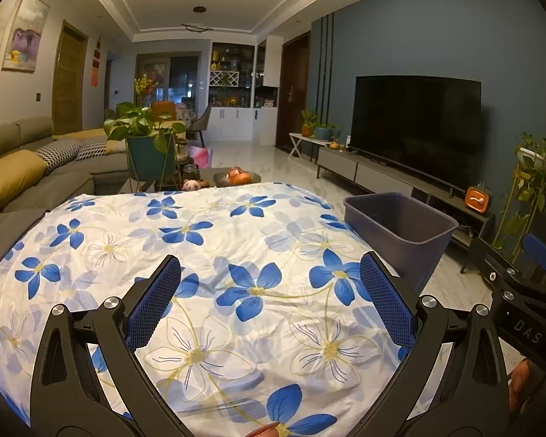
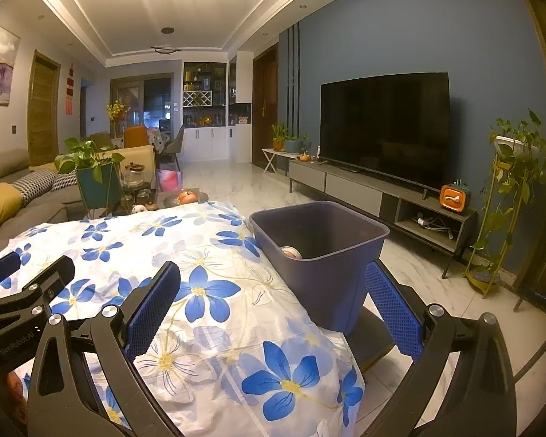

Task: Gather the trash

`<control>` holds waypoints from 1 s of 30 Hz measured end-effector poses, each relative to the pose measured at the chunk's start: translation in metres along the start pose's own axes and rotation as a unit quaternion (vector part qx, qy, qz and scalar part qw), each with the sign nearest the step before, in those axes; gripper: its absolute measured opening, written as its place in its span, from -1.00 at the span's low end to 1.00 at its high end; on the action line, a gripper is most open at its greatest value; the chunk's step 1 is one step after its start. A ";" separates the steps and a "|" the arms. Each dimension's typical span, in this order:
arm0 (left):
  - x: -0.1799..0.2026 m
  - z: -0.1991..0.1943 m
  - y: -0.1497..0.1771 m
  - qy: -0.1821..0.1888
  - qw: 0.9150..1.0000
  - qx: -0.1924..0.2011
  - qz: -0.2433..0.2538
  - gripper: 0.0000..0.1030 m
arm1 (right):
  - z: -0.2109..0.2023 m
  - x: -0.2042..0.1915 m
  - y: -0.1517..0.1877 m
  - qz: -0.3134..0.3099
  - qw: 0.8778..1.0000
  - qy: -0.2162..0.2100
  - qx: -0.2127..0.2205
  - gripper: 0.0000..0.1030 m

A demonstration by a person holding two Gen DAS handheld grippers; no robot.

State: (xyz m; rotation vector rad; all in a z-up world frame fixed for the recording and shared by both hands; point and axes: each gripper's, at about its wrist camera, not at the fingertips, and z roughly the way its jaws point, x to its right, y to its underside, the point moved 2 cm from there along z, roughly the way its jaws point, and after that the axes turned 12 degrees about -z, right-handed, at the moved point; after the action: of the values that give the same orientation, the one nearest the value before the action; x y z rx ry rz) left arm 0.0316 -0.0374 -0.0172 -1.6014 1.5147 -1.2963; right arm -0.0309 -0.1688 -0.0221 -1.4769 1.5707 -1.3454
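1. Left wrist view: the left gripper point(image 1: 269, 284) is held above the flowered cloth point(image 1: 207, 255) with its jaws wide apart and nothing between them. No loose trash is seen on the cloth from here. The purple bin point(image 1: 400, 233) stands ahead and to the right of the jaws, at the cloth's right edge; its inside is not shown from this angle. A part of the right gripper point(image 1: 527, 280) is seen at the far right.

2. Right wrist view: the right gripper point(image 2: 273, 291) is likewise empty, its jaws spread. The bin point(image 2: 331, 273) lies just ahead, slightly right of centre between the fingers, so the right hand is judged the nearer to it. A can point(image 2: 291, 252) is seen lying on its side at the bin's bottom, its round end turned toward the camera. The left gripper point(image 2: 25, 291) shows at the left edge.

3. With no trash left on the cloth, the collecting is judged nearly or wholly done.
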 end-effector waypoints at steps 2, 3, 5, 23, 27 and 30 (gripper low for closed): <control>0.000 0.000 0.000 0.000 1.000 -0.001 -0.002 0.89 | -0.002 -0.001 -0.001 0.000 1.000 -0.002 0.001 0.90; -0.001 -0.001 0.000 0.001 1.000 0.000 -0.002 0.89 | -0.003 -0.002 0.000 0.000 1.000 -0.002 0.001 0.89; 0.000 -0.001 0.000 0.000 1.000 0.000 -0.001 0.89 | -0.005 -0.002 -0.001 0.000 1.000 -0.006 0.001 0.89; 0.002 -0.007 -0.003 -0.001 1.000 0.008 -0.001 0.89 | -0.010 -0.003 -0.003 -0.002 1.000 -0.009 0.009 0.89; 0.002 -0.007 -0.003 -0.001 1.000 0.009 -0.001 0.89 | -0.009 -0.004 -0.002 -0.001 1.000 -0.011 0.009 0.90; 0.001 -0.008 -0.003 -0.001 1.000 0.010 -0.001 0.89 | -0.009 -0.005 -0.002 -0.002 1.000 -0.011 0.009 0.89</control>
State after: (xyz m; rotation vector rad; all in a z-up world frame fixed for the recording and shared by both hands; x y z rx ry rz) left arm 0.0254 -0.0360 -0.0111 -1.5933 1.4948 -1.3062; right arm -0.0375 -0.1616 -0.0181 -1.4800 1.5383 -1.3372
